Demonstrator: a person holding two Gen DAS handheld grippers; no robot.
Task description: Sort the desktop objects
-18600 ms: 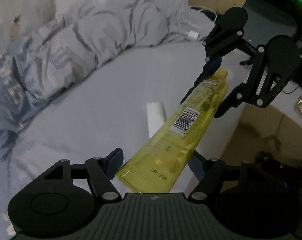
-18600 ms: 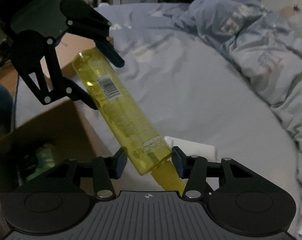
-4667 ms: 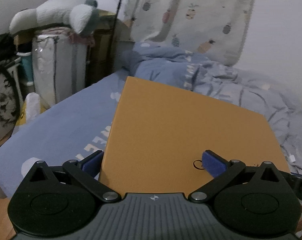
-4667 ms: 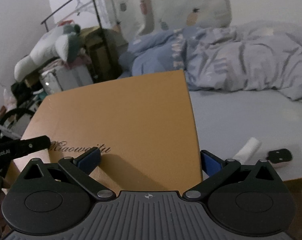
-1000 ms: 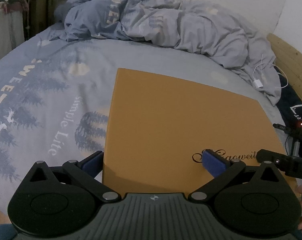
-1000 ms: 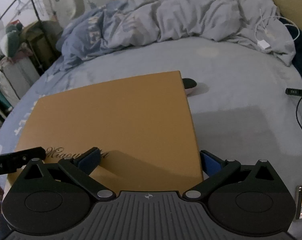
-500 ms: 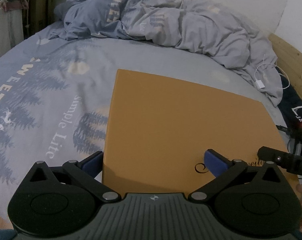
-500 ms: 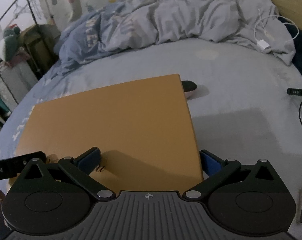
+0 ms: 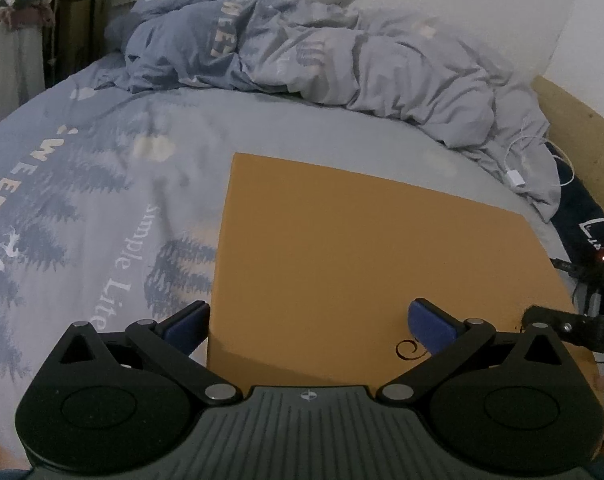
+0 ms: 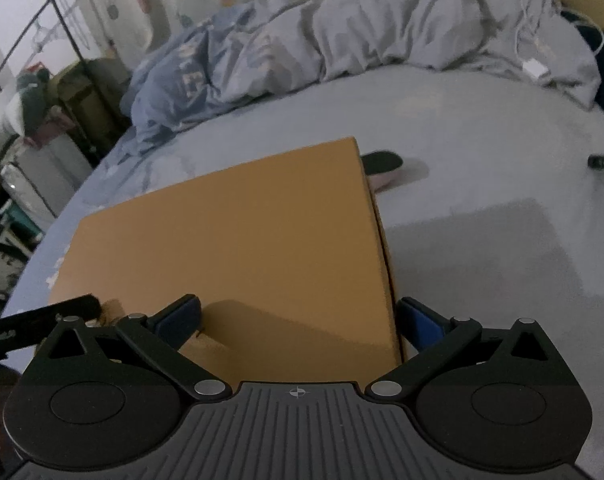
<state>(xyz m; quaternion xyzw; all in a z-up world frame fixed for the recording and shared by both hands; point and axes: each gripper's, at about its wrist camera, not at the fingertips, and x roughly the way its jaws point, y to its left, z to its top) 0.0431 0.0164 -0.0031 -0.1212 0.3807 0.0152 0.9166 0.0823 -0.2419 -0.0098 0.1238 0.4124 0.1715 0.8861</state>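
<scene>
Slippage is risked: box (image 9: 366,264) is straddled at near corners by wide-spread left gripper (image 9: 314,320) and right gripper (image 10: 299,318), neither clamped.

Orange-brown cardboard box (image 9: 366,256), flat lid closed, dark script lettering near its front edge. Sits on the bed, roughly level. Small dark oval object with a pinkish underside (image 10: 382,166) lies just beyond its far right corner.
</scene>
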